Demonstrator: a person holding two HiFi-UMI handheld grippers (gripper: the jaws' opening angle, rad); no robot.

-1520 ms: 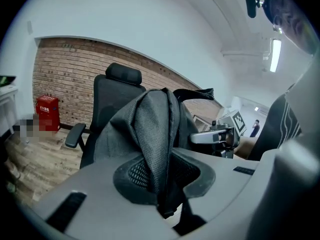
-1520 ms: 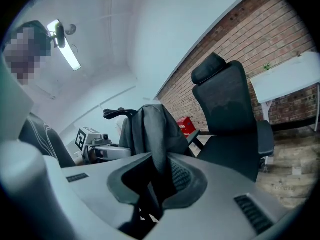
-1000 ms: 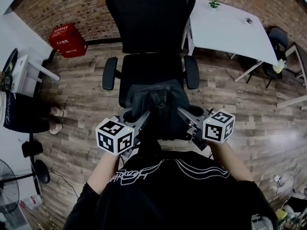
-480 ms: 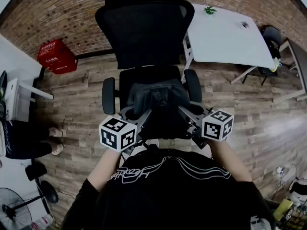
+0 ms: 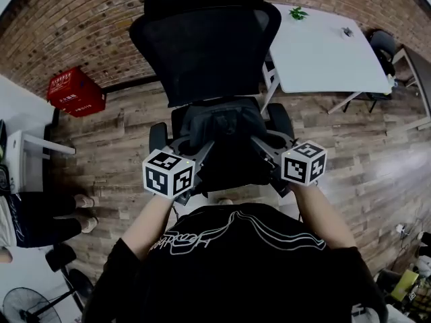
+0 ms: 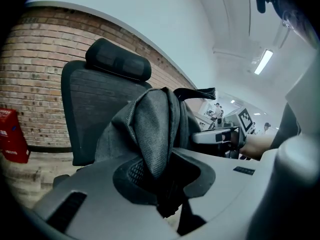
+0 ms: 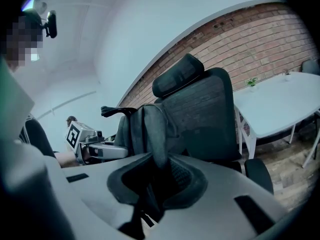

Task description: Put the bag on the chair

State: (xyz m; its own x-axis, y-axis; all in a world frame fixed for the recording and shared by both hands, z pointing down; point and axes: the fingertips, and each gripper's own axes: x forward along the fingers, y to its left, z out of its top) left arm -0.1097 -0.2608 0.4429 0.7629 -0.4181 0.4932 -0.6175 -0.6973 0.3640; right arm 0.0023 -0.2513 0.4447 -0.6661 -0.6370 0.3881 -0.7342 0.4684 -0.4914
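Observation:
A dark grey fabric bag (image 5: 222, 130) hangs between both grippers, over the seat of a black office chair (image 5: 202, 46) with a mesh back and headrest. My left gripper (image 5: 205, 147) is shut on the bag's left side. In the left gripper view a fold of the bag (image 6: 150, 124) is pinched between the jaws of the left gripper (image 6: 160, 184). My right gripper (image 5: 258, 143) is shut on the bag's right side, and the cloth (image 7: 150, 129) runs down between the jaws of the right gripper (image 7: 155, 184). The bag hides most of the seat.
A white table (image 5: 323, 46) stands right of the chair, close to its armrest (image 5: 279, 120). A red crate (image 5: 75, 93) sits by the brick wall at left. A person's legs (image 5: 40, 221) show at the far left, and a fan (image 5: 27, 305) stands bottom left.
Both grippers and the bag have moved forward over the seat, closer to the chair's backrest. The grip on the bag is unchanged.

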